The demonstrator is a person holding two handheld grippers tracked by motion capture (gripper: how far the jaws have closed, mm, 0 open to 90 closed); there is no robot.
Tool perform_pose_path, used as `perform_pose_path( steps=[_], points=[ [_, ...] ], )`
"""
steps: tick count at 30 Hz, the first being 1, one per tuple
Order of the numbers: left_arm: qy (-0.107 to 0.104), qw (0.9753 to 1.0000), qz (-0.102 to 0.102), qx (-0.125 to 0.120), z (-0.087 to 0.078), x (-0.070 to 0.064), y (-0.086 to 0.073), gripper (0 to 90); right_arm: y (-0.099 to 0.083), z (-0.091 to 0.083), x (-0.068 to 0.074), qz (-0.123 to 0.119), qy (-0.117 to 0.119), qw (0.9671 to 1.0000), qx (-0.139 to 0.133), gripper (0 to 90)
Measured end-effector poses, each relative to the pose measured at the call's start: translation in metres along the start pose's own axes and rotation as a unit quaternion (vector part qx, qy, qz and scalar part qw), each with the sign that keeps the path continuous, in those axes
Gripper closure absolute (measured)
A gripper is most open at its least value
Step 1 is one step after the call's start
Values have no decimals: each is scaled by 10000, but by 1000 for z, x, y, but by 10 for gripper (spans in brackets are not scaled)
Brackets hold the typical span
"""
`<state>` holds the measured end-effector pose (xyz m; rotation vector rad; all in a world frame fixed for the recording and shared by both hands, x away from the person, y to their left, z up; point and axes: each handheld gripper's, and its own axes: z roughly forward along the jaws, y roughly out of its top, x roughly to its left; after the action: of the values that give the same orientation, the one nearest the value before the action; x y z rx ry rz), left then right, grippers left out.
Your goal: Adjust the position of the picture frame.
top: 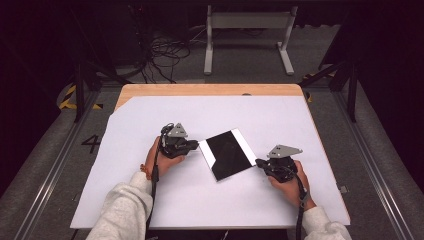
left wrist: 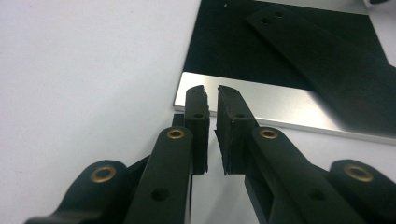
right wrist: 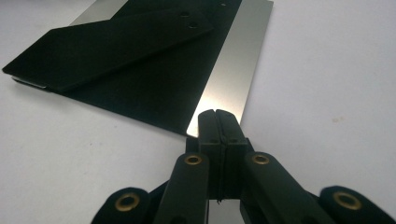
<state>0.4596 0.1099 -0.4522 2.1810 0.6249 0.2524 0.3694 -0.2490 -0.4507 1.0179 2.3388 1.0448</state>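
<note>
A flat, glossy black plate (top: 227,152) with a silver strip along two opposite edges lies tilted on the white sheet, mid-table. My left gripper (top: 196,145) sits at its left strip. In the left gripper view the jaws (left wrist: 211,93) stand slightly apart with nothing between them, their tips over the silver strip (left wrist: 289,105). My right gripper (top: 259,162) is at the plate's near right corner. Its jaws (right wrist: 215,115) are pressed together, tips touching the corner of the silver strip (right wrist: 233,74). The black surface (right wrist: 154,93) mirrors a gripper jaw.
The white sheet (top: 150,200) covers most of a wooden table (top: 200,90). Beyond the far edge, on the floor, are a grey metal stand (top: 247,30) and loose cables (top: 167,55). Each hand rests on the sheet beside the plate.
</note>
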Motion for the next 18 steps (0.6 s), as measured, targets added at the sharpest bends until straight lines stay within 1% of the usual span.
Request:
perform_pose_path(
  steps=[1, 2, 3, 4, 6, 7, 9, 11, 14, 16, 17, 18],
  points=[
    [7, 10000, -63, 43, 2, 2, 1, 809, -1, -1, 1, 5, -5, 10000, -4, 900],
    [68, 9999, -131, 69, 4, 4, 1, 801, -2, -1, 2, 28, 2, 10000, -9, 900],
    [68, 9999, -131, 69, 4, 4, 1, 783, -2, -1, 2, 28, 2, 10000, -9, 900],
    [129, 9996, -237, 54, 5, 7, 1, 783, -3, 0, 2, 18, -14, 10000, -9, 900],
    [130, 9994, -323, 26, 7, 11, 3, 775, -5, 2, 4, 31, -39, 10000, 27, 900],
    [196, 9994, -282, 49, 8, 12, 4, 775, -5, 3, 5, 1, -69, 10000, 55, 900],
    [182, 9995, -202, 160, 13, 13, 5, 786, -5, 4, 5, 4, -103, 9999, 55, 900],
    [180, 9992, -201, 291, 19, 13, 3, 785, -5, 5, 5, 38, -104, 9999, 54, 900],
    [152, 9992, -295, 217, 20, 16, 1, 810, -5, 5, 5, -5, -115, 9999, 55, 900],
    [116, 9993, -257, 245, 20, 15, 2, 813, -5, 5, 5, 26, -98, 9999, 49, 900],
    [60, 9994, -206, 273, 20, 15, 2, 836, -5, 5, 5, 18, -94, 9999, 49, 900],
    [41, 9995, -174, 277, 20, 15, 3, 840, -5, 5, 4, 7, -79, 9999, 62, 900]
  ],
)
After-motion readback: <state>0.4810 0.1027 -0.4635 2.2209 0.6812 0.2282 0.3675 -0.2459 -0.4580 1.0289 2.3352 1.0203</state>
